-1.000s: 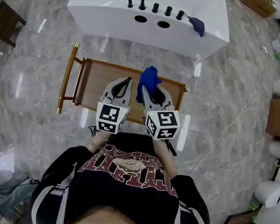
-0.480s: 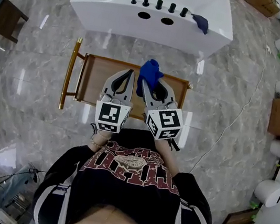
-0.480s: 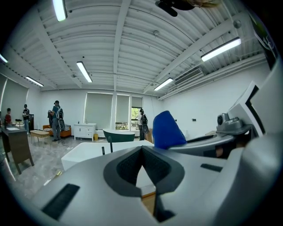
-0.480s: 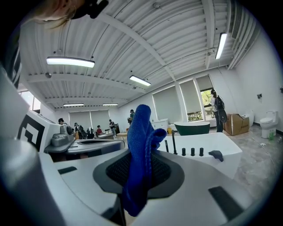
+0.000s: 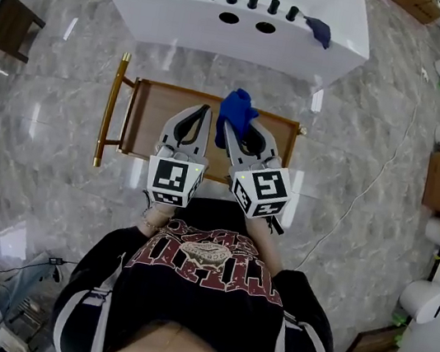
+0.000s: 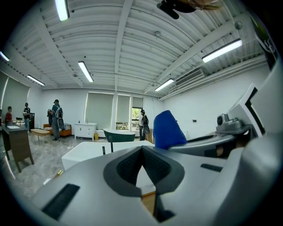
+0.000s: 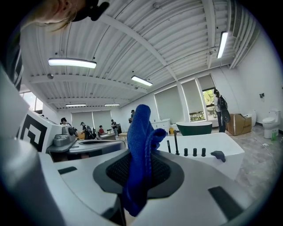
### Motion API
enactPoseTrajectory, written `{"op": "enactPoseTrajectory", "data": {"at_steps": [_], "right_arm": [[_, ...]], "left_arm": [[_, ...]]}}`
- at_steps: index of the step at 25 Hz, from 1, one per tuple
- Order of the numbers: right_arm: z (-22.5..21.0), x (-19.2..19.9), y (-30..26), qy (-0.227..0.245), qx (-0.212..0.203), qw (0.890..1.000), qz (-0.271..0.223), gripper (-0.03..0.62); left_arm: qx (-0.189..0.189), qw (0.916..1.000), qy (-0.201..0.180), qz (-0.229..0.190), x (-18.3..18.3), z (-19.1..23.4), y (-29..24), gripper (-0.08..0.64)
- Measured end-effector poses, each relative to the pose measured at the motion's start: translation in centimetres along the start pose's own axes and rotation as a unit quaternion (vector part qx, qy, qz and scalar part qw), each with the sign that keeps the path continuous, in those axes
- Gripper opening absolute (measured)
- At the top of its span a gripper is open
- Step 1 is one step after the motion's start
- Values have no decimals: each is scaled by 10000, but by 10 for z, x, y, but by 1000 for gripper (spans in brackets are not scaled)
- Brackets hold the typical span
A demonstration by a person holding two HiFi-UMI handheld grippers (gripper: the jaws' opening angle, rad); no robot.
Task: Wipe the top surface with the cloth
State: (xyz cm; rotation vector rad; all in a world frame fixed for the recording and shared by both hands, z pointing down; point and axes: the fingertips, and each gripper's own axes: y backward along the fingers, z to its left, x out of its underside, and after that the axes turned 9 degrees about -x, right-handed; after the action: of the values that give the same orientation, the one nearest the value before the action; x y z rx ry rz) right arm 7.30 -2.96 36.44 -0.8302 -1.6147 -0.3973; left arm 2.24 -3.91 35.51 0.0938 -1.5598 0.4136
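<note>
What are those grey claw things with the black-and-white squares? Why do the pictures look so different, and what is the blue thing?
There is no robot here. A person holds a grey tool in each hand. Each tool has two jaws that pinch like tongs, and the black-and-white cube is part of it. The top-down picture comes from a camera on the person's head. The other two come from small cameras riding on the tools, looking along their jaws. The right gripper pinches a bright blue fluffy cloth. The left gripper has its jaws together on nothing. Below them is a brown wooden cart top, and the part I can see has nothing on it. Beyond it stands a white bathtub.
</note>
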Motion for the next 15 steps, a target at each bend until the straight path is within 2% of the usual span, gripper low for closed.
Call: {"op": "enactPoseTrajectory", "data": {"at_steps": [9,15], "right_arm": [[0,5,-1,-376,-92,9992,-52,87],[-2,9,1,-339,-62,9994,2,88]], "left_arm": [[23,10000,-9,40,3,0,1,48],[9,10000,-49,59,7,-2,2,48]]}}
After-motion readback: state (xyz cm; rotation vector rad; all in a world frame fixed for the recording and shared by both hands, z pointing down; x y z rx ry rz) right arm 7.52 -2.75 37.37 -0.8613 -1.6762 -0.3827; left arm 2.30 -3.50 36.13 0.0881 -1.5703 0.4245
